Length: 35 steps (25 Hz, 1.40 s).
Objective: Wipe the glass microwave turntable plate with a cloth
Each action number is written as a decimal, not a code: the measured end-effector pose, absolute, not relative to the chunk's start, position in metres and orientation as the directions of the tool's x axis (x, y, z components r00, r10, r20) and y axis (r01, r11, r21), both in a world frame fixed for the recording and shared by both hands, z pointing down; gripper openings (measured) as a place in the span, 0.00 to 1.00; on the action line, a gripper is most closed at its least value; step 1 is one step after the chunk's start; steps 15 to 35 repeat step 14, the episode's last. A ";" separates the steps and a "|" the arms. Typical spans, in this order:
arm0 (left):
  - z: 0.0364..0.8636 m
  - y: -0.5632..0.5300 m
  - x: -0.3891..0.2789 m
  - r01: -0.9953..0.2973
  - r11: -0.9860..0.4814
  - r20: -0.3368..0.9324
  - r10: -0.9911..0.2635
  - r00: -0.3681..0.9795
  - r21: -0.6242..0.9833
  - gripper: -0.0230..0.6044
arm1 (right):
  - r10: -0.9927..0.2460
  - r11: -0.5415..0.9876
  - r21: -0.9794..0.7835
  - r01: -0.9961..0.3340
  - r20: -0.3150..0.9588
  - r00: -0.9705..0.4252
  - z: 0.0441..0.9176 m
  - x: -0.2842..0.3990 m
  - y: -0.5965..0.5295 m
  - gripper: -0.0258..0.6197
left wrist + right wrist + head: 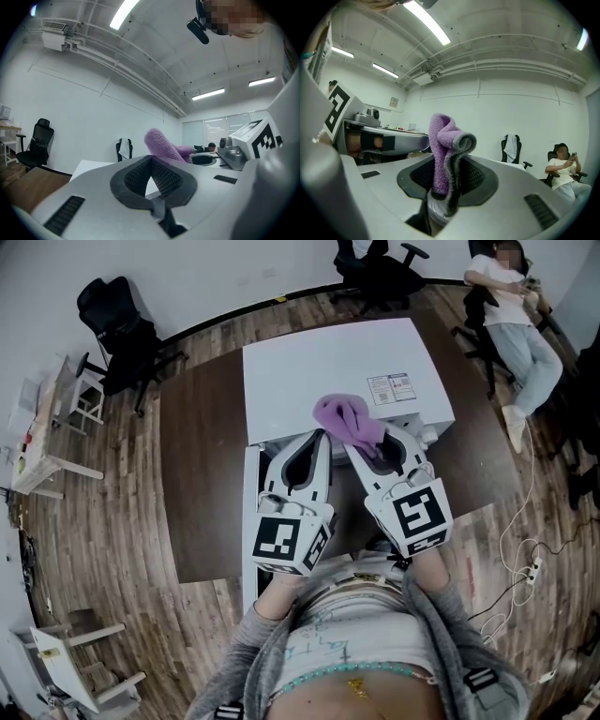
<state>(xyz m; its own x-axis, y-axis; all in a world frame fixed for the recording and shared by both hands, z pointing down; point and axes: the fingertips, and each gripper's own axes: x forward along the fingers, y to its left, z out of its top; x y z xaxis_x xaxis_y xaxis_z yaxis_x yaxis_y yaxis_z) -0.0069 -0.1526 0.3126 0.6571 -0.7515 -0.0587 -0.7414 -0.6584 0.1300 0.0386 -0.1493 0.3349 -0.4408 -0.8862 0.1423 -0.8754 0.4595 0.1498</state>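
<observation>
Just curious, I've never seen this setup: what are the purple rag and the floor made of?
Purple rag: probably microfibre or terry, matte; fuzzy pile, grey stitched edge at the fold. Floor: wood planks or wood-look laminate, slight sheen; brown grain and plank seams show, real wood uncertain.

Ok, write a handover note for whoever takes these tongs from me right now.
Left tongs: shut, empty.
Right tongs: shut on the purple cloth, which sticks up past the tips.
Both are held side by side in front of the white appliance on the dark table.
Glass plate: not in any view.
Done: cloth picked up.
Left: find the plate and wipe it.
</observation>
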 end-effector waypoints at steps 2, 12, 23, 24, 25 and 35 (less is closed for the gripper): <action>0.313 -0.153 -0.008 -0.737 -0.661 -0.055 -0.748 0.661 0.141 0.05 | -0.888 0.456 0.149 -0.878 0.138 -0.438 0.334 0.038 -0.149 0.23; 0.312 -0.152 -0.007 -0.723 -0.676 -0.046 -0.734 0.678 0.144 0.05 | -0.902 0.427 0.149 -0.892 0.142 -0.408 0.329 0.040 -0.144 0.23; 0.312 -0.152 -0.008 -0.720 -0.679 -0.046 -0.731 0.680 0.142 0.05 | -0.903 0.425 0.148 -0.893 0.139 -0.406 0.328 0.039 -0.145 0.23; 0.312 -0.152 -0.008 -0.720 -0.679 -0.046 -0.731 0.680 0.142 0.05 | -0.903 0.425 0.148 -0.893 0.139 -0.406 0.328 0.039 -0.145 0.23; 0.312 -0.152 -0.008 -0.720 -0.679 -0.046 -0.731 0.680 0.142 0.05 | -0.903 0.425 0.148 -0.893 0.139 -0.406 0.328 0.039 -0.145 0.23; 0.312 -0.152 -0.008 -0.720 -0.679 -0.046 -0.731 0.680 0.142 0.05 | -0.903 0.425 0.148 -0.893 0.139 -0.406 0.328 0.039 -0.145 0.23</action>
